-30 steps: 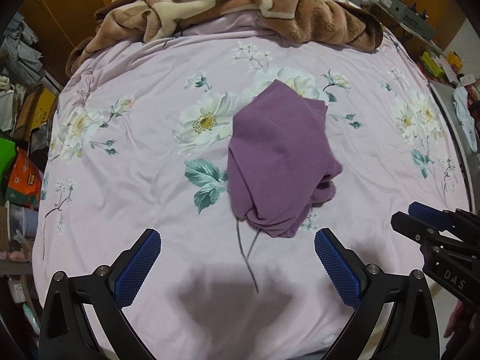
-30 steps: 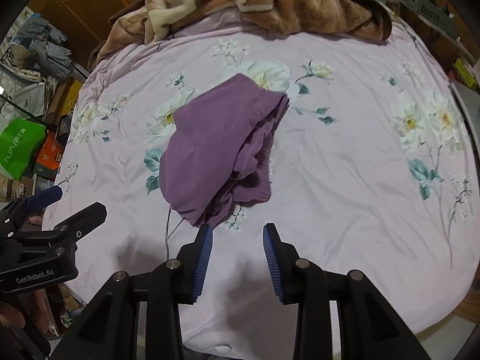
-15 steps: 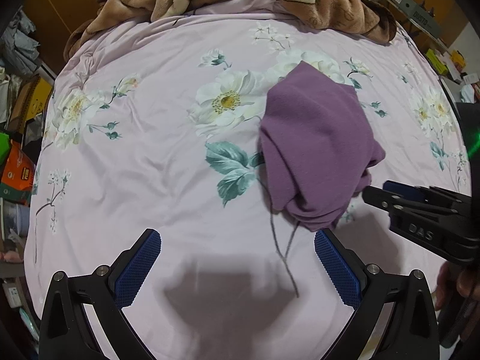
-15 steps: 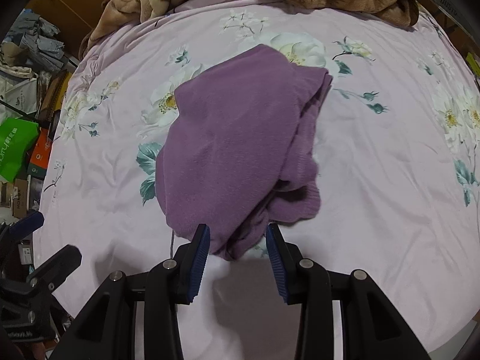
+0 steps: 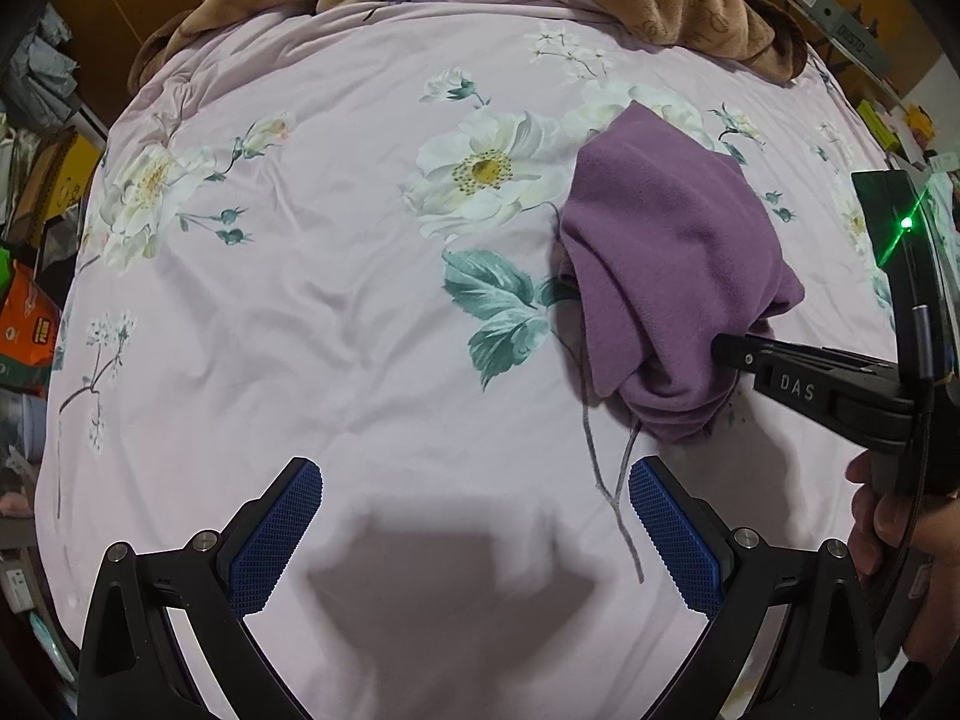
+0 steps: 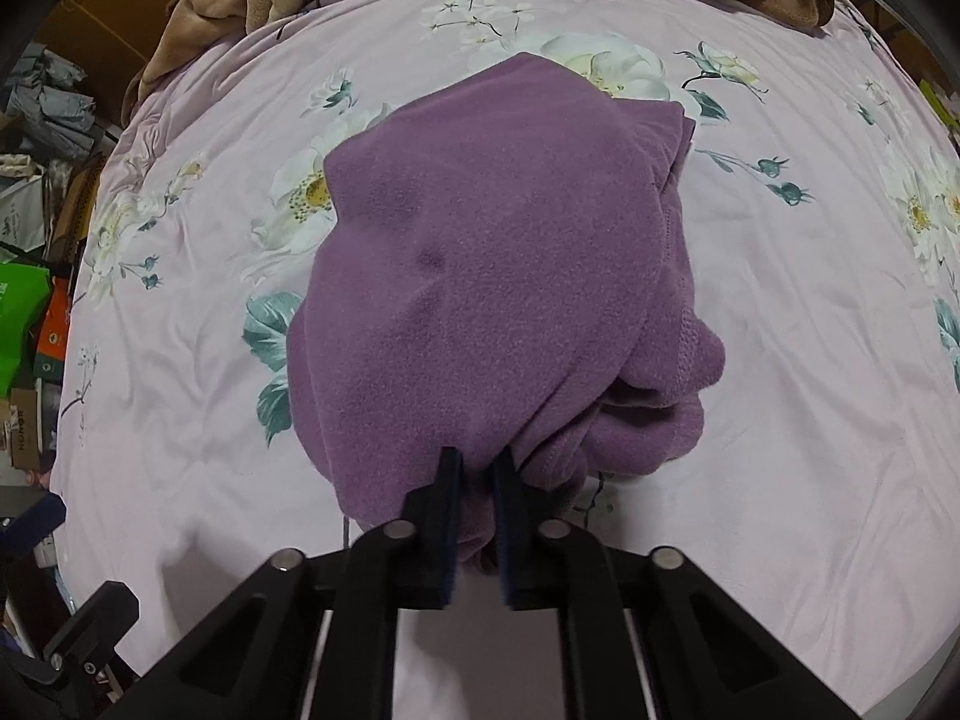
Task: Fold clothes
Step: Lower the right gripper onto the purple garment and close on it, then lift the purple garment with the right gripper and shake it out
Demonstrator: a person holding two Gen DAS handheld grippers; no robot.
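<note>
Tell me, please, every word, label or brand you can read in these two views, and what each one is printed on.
"DAS": white letters on the side of the right gripper, seen from the left wrist.
"DISTO": on a long grey box beyond the bed, top right.
"HONOR": on a cardboard box at the left edge of the right wrist view.
Print on the orange packaging and green bag is too blurred to read.

**Camera placement: two wrist fisheyes over the bed**

Left wrist view: looked steeply down along its open fingers (image 5: 672, 534) at the floral bedsheet (image 5: 312, 324), purple fleece garment (image 5: 672, 252) off to the right. Right wrist view: same downward facing, nearer, garment (image 6: 480, 276) filling centre. Shared: sheet, garment, brown blanket (image 5: 690, 0) at top.
</note>
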